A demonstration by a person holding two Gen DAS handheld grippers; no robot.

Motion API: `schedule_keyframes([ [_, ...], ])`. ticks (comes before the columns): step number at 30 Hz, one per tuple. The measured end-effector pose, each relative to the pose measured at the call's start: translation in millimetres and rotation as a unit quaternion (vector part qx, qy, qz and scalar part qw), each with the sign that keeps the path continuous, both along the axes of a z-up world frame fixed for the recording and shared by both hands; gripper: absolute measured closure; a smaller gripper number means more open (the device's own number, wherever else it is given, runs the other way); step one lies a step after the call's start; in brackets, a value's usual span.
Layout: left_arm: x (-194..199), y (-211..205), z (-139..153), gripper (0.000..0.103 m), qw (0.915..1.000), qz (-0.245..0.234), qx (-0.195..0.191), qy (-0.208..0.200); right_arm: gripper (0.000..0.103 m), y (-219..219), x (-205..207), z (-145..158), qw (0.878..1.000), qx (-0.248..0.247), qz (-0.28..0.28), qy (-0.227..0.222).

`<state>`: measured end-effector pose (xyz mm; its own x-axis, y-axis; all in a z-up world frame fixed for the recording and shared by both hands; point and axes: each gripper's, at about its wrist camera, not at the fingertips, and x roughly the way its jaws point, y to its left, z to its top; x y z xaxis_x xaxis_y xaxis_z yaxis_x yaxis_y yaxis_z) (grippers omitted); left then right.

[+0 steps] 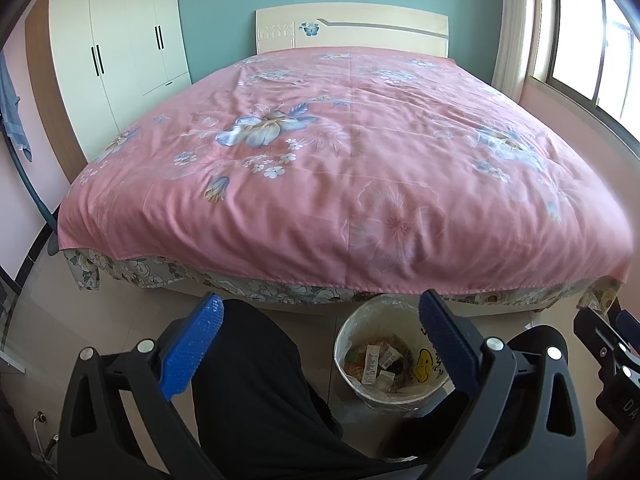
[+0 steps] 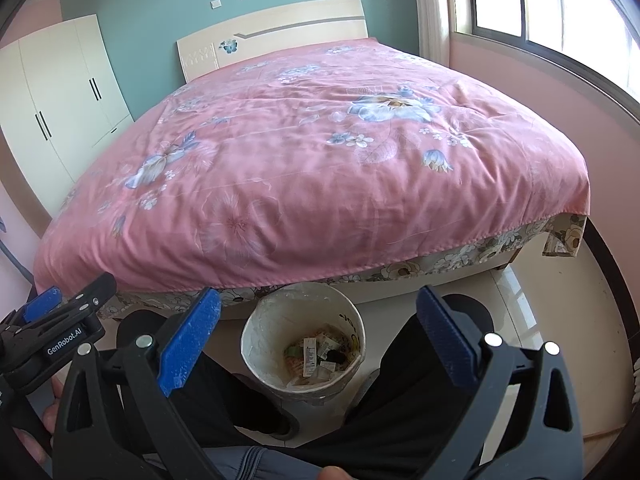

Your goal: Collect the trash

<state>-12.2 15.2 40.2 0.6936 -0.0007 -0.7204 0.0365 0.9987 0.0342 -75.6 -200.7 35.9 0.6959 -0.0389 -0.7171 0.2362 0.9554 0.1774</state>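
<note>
1. Trash bin [image 2: 303, 344] on floor at bed foot, between the person's legs; lined with plastic bag, wrappers and paper scraps [image 2: 316, 356] at the bottom.
2. Likely light, thin-walled, liner slippery; grip at the rim [image 1: 352, 324], or pinch the liner edge.
3. Left gripper [image 1: 320, 344] fingers wide apart, holding nothing.
4. Right gripper [image 2: 318, 340] fingers wide apart too, nothing held.
5. Pink bedspread [image 1: 340, 168] shows no visible litter.

The left claw [image 1: 320, 344] hangs wide apart and holds nothing, above the person's dark-trousered legs [image 1: 256, 380]. Between its blue pads [image 1: 192, 348] a lined waste bin [image 1: 404, 398] stands on the tiled floor [image 1: 120, 320], holding wrappers [image 1: 376, 360], just before the pink floral bedspread [image 1: 340, 160].
</note>
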Motion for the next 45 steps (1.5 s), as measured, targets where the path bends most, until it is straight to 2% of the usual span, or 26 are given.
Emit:
schedule_keyframes([
  [45, -2.0, -6.8, -0.2, 0.003, 0.9999, -0.009, 0.007, -0.001, 0.007, 8.0, 0.8, -10.1, 1.000, 0.002, 0.009, 0.012],
])
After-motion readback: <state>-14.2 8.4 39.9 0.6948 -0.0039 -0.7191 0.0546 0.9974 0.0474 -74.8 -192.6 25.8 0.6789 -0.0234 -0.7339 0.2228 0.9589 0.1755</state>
